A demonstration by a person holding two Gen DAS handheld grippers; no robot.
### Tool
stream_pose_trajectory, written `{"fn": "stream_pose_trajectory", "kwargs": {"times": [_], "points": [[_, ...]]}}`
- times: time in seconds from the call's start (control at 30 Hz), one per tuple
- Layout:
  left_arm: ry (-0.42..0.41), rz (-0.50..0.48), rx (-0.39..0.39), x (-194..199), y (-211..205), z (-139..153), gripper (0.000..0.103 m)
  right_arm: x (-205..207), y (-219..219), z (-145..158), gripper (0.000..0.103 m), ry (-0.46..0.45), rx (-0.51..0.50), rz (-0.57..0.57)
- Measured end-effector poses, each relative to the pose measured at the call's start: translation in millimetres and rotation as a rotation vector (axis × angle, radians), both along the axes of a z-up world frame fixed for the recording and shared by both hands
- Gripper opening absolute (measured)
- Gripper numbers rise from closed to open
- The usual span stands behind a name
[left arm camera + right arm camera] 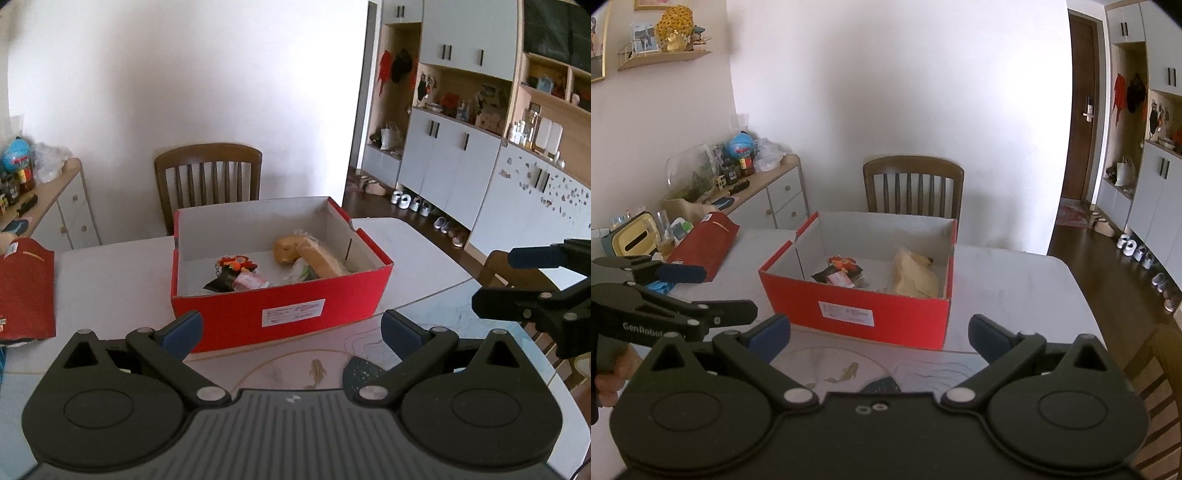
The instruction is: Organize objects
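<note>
Left wrist view: the red box (pixel 280 314) is being shown open on the white table (pixel 110 284), just beyond the left gripper (pixel 291 328), whose fingers are being held spread wide with nothing between them. Several things are already lying inside the box: a tan plush toy (pixel 303 253) at the right, a small orange-and-black charm (pixel 234 267) at the left, and a pink packet (pixel 251 282) beside it. A crumpled clear wrapper seems to be lying near the plush, though it cannot be made out well.

Right wrist view: the right gripper (pixel 879 336) is likewise being held wide open and empty, near the box's front wall. The red lid (pixel 705 243) is being left off, propped at the far left of the table. Judged from this, the gathering is looking largely done; fitting the lid is probably what is left. No loose items are being seen on the bare tabletop around the box, though the table's near edge is being hidden by the grippers.

A printed mat with a fish pattern (pixel 846 373) is being seen under the grippers. A wooden chair (pixel 912 188) is standing at the table's far side against a white wall. A cluttered sideboard (pixel 768 199) is being noted at the left, pale cabinets and a row of shoes (pixel 1141 254) at the right, over dark flooring.
</note>
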State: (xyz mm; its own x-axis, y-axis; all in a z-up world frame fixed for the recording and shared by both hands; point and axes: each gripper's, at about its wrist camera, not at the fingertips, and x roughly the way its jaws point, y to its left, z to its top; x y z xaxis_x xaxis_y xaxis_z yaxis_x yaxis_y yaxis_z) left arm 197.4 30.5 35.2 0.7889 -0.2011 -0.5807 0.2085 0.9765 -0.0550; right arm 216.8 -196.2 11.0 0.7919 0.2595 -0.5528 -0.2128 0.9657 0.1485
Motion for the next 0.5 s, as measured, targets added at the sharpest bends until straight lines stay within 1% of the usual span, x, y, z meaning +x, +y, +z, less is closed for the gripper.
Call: {"fn": "stream_pose_trajectory", "kwargs": {"times": [0.13, 0.4, 0.5], "points": [[-0.005, -0.005, 0.002, -2, -4, -1, 0.103, -2, -2, -2, 0.103, 0.008, 0.006, -0.008], [-0.027, 0.028, 0.011, -3, -7, 1, 0.103, -9, -8, -9, 0.103, 0.027, 0.003, -0.024], [-0.023, 0.031, 0.002, -2, -6, 1, 0.103, -12, -11, -15, 0.103, 0.046, 0.004, -0.033]]}}
